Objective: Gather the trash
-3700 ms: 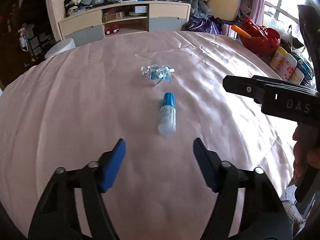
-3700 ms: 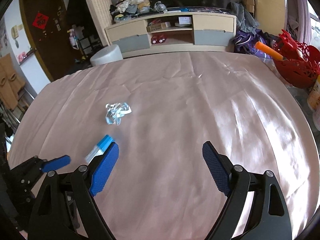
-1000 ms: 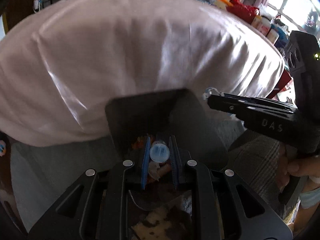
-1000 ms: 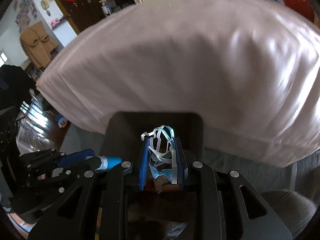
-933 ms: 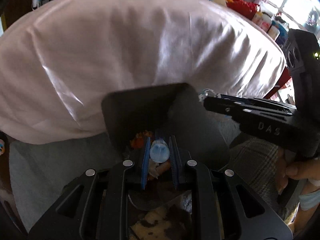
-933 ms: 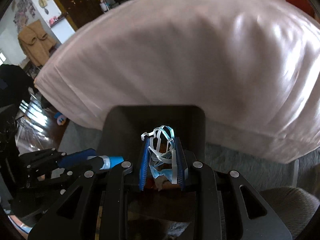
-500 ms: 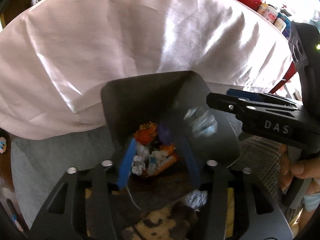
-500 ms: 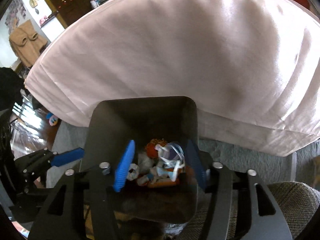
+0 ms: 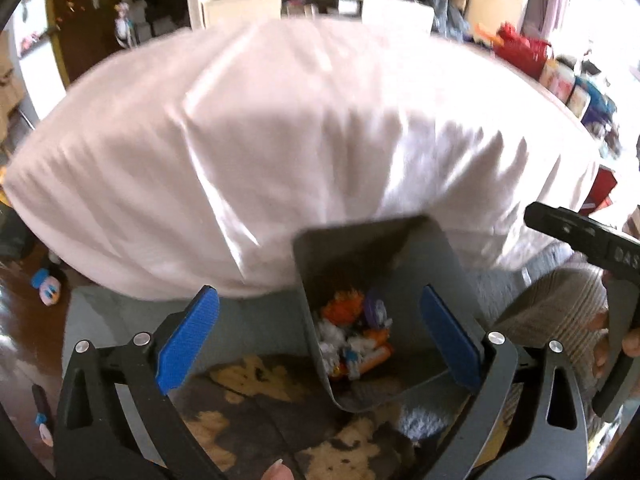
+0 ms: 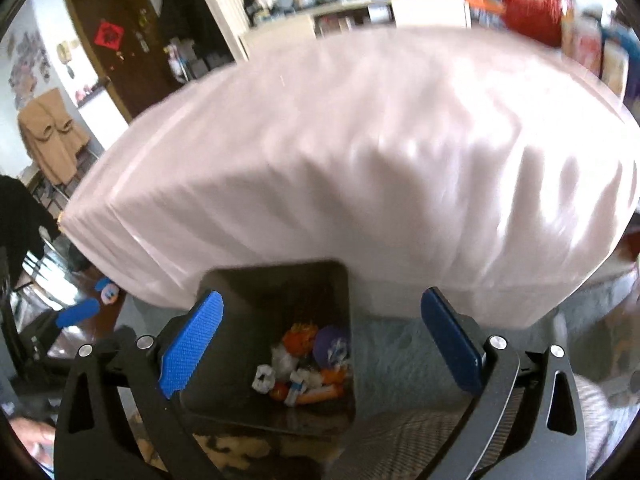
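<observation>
A dark grey trash bin [image 9: 372, 248] stands on the floor against the near edge of the pink-covered table [image 9: 304, 120]. It holds a heap of trash [image 9: 354, 340] in orange, white, purple and blue. The bin also shows in the right wrist view [image 10: 276, 280], with the trash [image 10: 308, 364] at its bottom. My left gripper [image 9: 320, 340] is open and empty above the bin's left rim. My right gripper [image 10: 320, 344] is open and empty above the bin. The right gripper's tip shows at the right of the left wrist view [image 9: 580, 232].
A patterned rug [image 9: 280, 432] lies under the bin. A small toy [image 9: 48, 286] lies on the wooden floor at left. A cabinet [image 9: 316, 4] stands beyond the table. Red baskets and bottles [image 9: 552, 68] crowd the far right. A brown door [image 10: 116, 44] stands at the far left.
Both grippers opened and dropped the bottle and the crumpled plastic into the bin. Both have since lifted and pulled back, jaws spread wider.
</observation>
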The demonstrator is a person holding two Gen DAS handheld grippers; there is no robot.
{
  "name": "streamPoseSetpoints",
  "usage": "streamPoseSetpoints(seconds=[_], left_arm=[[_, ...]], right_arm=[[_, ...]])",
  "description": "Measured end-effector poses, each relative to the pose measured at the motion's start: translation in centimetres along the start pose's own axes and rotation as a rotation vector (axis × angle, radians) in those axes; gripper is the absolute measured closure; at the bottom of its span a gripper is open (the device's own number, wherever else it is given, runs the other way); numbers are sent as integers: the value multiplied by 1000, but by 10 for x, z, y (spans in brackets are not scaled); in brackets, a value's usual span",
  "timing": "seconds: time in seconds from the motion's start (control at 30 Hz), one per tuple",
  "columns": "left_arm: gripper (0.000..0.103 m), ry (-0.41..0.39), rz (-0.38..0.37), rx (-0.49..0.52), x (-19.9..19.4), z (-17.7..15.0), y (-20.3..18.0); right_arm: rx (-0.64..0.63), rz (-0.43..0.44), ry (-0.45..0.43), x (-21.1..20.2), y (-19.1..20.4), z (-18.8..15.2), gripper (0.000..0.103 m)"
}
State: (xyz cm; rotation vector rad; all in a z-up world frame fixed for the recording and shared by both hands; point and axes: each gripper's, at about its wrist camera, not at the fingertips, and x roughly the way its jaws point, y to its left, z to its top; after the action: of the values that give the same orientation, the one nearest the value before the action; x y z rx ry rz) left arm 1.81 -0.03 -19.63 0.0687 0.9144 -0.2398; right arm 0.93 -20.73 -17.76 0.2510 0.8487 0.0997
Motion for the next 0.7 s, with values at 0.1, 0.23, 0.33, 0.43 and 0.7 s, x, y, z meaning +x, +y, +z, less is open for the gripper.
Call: streamPoseSetpoints(seconds=[0.1, 0.23, 0.33, 0.43, 0.7], left_arm=[[8, -121, -2, -24, -41, 16, 2], [8, -264, 9, -37, -88, 34, -1], [8, -352, 47, -14, -115, 41, -8], [8, -400, 46, 10, -138, 44, -14], [8, -501, 99, 21, -181, 55, -22]], right_arm=[[-33, -29, -100, -34, 8, 11, 3], [-48, -82, -270, -86, 17, 24, 3], [-72, -120, -341, -115, 26, 28, 3], [-124, -171, -390, -136, 33, 29, 3], [-83, -238, -494, -176, 26, 34, 3]])
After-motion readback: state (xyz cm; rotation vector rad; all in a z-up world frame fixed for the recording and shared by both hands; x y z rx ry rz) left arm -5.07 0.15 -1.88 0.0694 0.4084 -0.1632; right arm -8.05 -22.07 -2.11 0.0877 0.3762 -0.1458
